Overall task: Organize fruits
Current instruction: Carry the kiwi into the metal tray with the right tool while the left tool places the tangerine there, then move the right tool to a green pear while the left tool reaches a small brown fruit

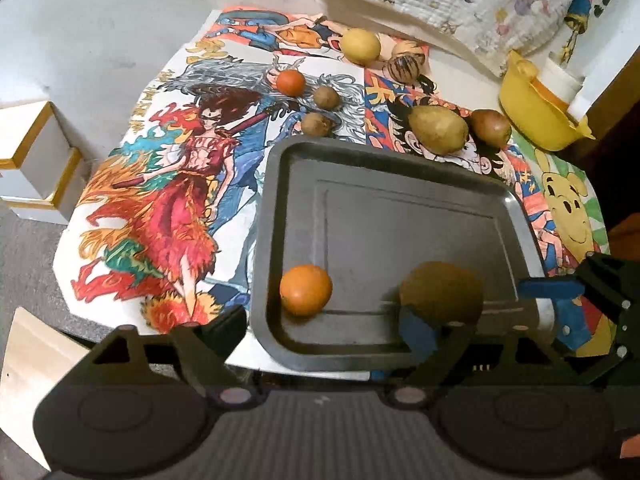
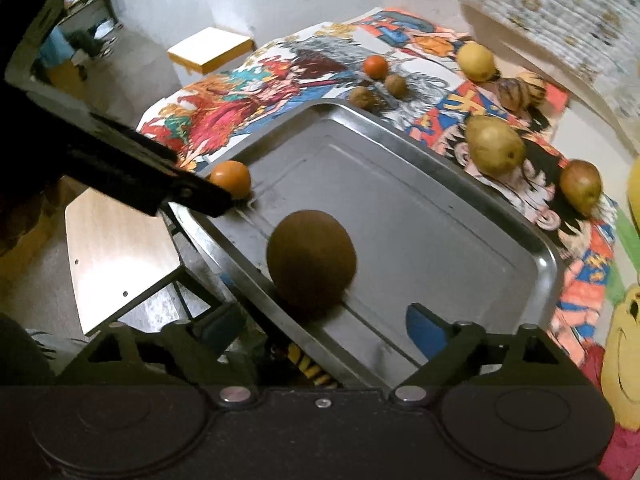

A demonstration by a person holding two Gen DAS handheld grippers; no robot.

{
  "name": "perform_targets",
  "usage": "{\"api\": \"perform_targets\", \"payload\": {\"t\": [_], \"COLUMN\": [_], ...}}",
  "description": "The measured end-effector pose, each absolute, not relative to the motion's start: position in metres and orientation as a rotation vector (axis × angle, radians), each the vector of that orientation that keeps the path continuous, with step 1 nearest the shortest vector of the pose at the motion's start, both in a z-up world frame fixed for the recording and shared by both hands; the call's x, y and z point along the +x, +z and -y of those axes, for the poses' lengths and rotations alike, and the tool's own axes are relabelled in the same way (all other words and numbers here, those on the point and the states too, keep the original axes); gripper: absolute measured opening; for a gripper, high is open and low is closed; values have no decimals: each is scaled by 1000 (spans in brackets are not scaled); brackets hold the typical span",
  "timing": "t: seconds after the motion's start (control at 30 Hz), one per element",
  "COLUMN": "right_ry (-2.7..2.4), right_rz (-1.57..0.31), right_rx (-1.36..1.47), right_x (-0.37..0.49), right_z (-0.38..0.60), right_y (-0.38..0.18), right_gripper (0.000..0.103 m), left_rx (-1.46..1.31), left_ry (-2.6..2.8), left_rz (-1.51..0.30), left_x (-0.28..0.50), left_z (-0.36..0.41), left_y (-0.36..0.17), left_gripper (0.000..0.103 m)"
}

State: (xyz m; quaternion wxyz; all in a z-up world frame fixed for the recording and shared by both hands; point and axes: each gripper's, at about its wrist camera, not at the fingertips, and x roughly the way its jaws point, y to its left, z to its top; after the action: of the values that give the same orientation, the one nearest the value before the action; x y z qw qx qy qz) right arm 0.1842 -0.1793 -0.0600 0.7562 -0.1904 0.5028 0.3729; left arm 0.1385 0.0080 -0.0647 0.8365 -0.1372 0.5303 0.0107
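Observation:
A grey metal tray [image 1: 400,208] lies on a poster-covered table. An orange [image 1: 306,290] rests in the tray's near left corner, just ahead of my left gripper [image 1: 320,332], which is open and touches nothing. A round brown fruit [image 2: 311,258] sits by the tray's near rim [image 2: 400,208], ahead of and between the blue pads of my right gripper [image 2: 326,328]; the pads stand wide apart, clear of it. In the right wrist view a black finger [image 2: 192,192] of the left gripper ends beside the orange [image 2: 230,178].
Beyond the tray lie two pears [image 1: 438,130], two kiwis [image 1: 326,96], a small orange [image 1: 291,82], a yellow fruit [image 1: 360,46] and striped melons [image 1: 404,66]. A yellow bowl [image 1: 536,108] stands far right. White-and-gold boxes [image 1: 32,160] sit left of the table.

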Motion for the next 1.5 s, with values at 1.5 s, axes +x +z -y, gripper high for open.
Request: {"api": "perform_targets", "payload": {"t": [1.5], "right_ry": [587], "right_rz": [-964], "right_rx": [-254], "right_x": [236], "right_z": [226], "right_y": [-31], "right_gripper": [102], "left_rx": [-195], "left_ry": [168], "left_rz": [-1144], "left_x": [160], "left_z": [-19], "left_y": [-54], "left_gripper": [102]}}
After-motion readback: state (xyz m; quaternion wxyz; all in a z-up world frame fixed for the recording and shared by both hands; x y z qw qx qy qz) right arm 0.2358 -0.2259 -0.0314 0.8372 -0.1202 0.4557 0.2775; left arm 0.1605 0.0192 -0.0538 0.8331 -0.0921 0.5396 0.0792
